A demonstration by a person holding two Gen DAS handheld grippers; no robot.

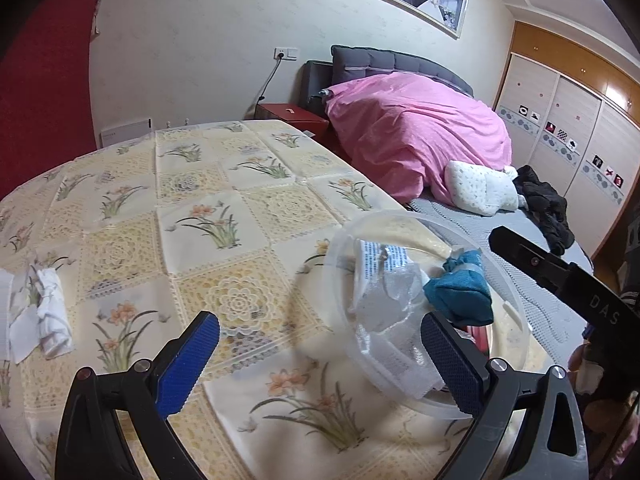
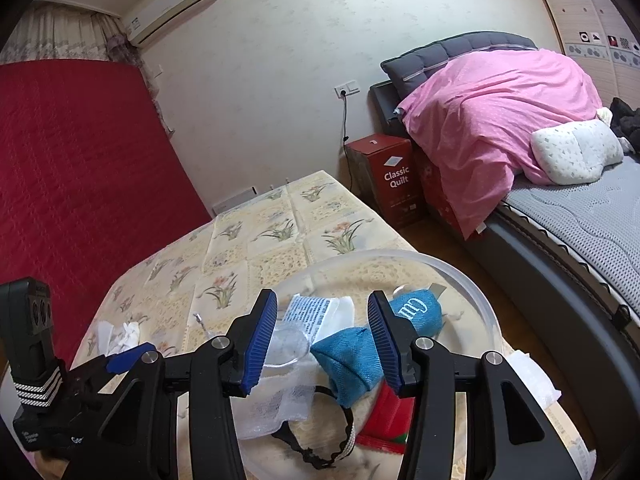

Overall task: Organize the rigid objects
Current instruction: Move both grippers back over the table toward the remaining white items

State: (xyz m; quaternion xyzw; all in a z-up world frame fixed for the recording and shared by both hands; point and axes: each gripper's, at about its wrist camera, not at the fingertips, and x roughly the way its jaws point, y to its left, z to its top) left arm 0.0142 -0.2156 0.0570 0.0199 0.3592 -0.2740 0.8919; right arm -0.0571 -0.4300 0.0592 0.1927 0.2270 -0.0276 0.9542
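Note:
A clear plastic bowl (image 1: 516, 320) sits at the table's right edge; it also shows in the right wrist view (image 2: 472, 292). Inside lie a teal cloth pouch (image 1: 460, 288) (image 2: 352, 360), a clear plastic packet with printed text (image 1: 380, 280) (image 2: 316, 316), a red item (image 2: 386, 416) and a black-and-white band (image 2: 320, 440). My left gripper (image 1: 320, 340) is open and empty, its right finger over the bowl's near rim. My right gripper (image 2: 322, 344) is open and hovers above the bowl, with the teal pouch between its fingers but not gripped.
The table carries a floral cloth (image 1: 208, 216). Crumpled white tissue (image 1: 48, 316) (image 2: 124, 332) lies at its left side. A bed with a pink quilt (image 1: 416, 128) (image 2: 492, 112) stands to the right, a red box (image 2: 392, 176) beside it.

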